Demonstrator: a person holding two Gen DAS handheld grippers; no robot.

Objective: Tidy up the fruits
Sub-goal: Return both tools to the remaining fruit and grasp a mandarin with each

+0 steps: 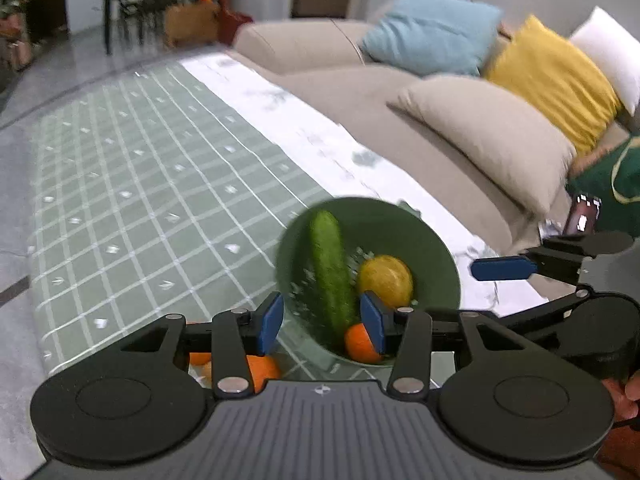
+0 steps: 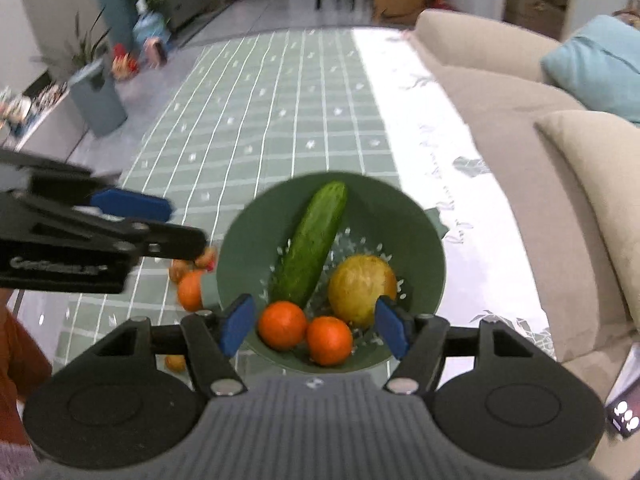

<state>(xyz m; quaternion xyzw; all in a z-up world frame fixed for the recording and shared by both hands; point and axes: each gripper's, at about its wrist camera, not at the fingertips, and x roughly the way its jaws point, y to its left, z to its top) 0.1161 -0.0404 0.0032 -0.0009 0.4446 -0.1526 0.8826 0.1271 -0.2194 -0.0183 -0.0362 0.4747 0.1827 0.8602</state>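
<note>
Green plastic, the colander bowl [image 2: 424, 240] sits on the tabletop [image 2: 280, 120] and gathers what I have sorted: a cucumber [image 2: 312, 240] leaning up its wall, a yellowish round fruit [image 2: 362, 288] and two oranges [image 2: 306, 332] low in the basin. My right gripper [image 2: 316, 328] hovers over its near rim, fingers apart and holding nothing. My left gripper [image 1: 322, 322], fingers also apart and empty, hangs near loose oranges [image 2: 191, 290] just beside the bowl, likely next.

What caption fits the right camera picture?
Open right gripper above a green bowl holding a cucumber, two oranges and a yellow fruit.
</note>
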